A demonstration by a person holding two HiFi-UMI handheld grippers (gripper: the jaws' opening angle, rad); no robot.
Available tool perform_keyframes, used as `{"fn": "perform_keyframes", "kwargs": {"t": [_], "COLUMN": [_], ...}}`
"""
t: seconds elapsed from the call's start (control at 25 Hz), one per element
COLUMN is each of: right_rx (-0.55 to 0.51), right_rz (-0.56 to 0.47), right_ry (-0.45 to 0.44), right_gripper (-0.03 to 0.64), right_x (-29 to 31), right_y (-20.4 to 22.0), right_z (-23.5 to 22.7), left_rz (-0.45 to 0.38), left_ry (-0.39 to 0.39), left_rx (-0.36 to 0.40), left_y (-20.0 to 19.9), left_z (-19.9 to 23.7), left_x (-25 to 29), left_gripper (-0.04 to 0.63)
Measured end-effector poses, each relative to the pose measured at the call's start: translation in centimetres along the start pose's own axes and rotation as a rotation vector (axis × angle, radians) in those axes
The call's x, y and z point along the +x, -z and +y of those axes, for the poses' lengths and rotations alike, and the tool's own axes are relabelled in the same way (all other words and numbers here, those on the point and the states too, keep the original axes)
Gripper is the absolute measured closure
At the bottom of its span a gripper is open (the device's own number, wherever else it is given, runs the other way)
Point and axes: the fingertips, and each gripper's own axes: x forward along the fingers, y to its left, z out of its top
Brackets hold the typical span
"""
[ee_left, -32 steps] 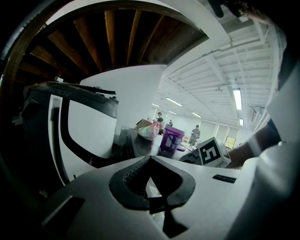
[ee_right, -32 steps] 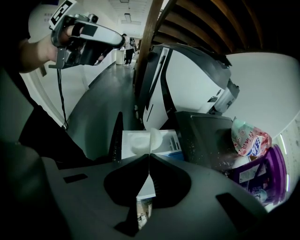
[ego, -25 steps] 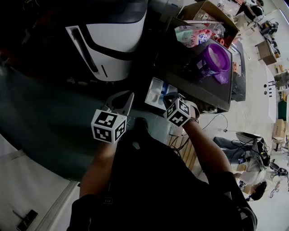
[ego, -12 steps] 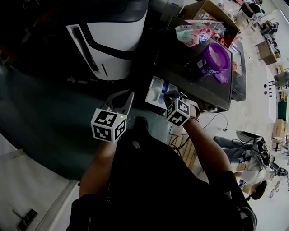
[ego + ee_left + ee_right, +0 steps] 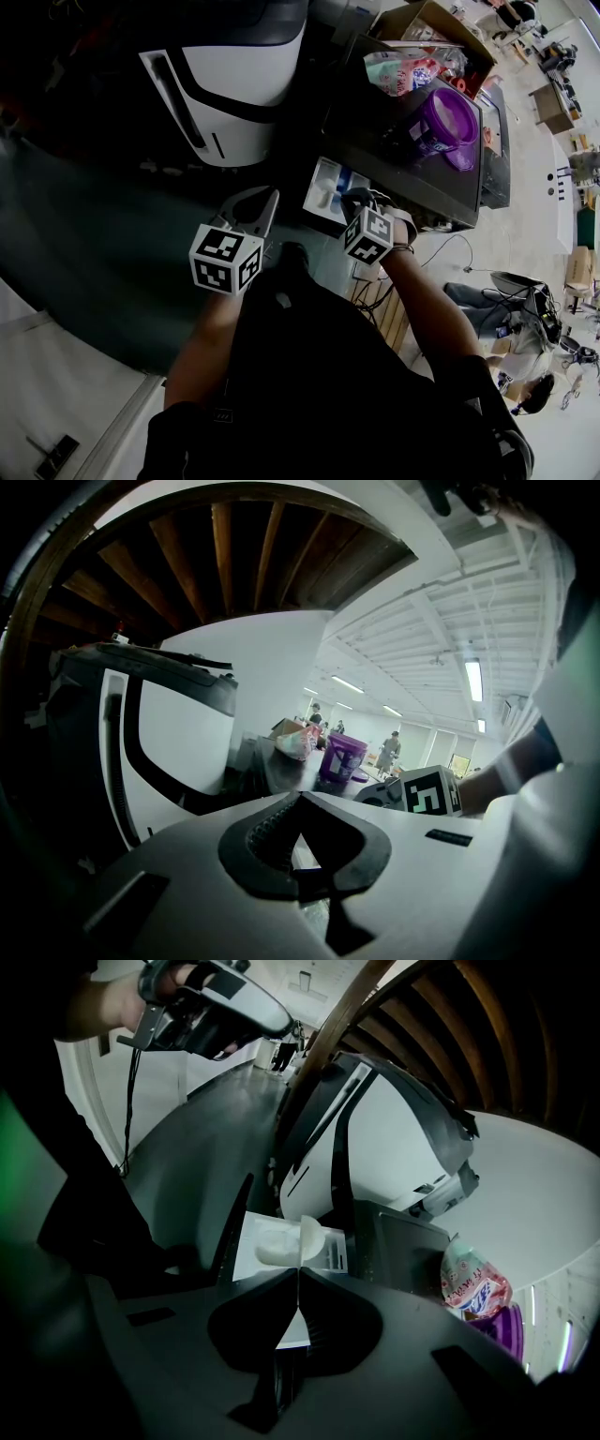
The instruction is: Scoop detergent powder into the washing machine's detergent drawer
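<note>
Over the white plastic soap drawer [image 5: 246, 1241], the right claw [image 5: 298, 1290] pinches a small white scoop [image 5: 312, 1235] tight — next, tip it in gently — left claw [image 5: 298, 803] closed, empty

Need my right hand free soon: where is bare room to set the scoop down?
Looks bare: the dark machine top along its near strip, between the open drawer and the purple tub. Crowded: the far end, where tub, detergent bag and cardboard box cluster.

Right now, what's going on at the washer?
A person works two handheld grippers at a washing machine. The right gripper is shut on the white scoop, held over the open detergent drawer, which has white powder in it. The left gripper is shut and empty, off to the side. A purple tub stands behind.
</note>
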Motion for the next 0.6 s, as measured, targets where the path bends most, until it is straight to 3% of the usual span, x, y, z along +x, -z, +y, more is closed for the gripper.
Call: {"fn": "perform_keyframes", "kwargs": {"t": [0.6], "right_rx": [-0.121], "right_rz": [0.046], "right_ry": [0.067], "right_gripper": [0.597], "right_x": [-0.7], "right_y": [0.1], "right_z": [0.4], "left_rz": [-0.007], "left_ry": [0.008], "left_rx": [0.011], "left_y": [0.1], "left_z": [-0.4], "left_x": [-1.0], "left_gripper": [0.588]}}
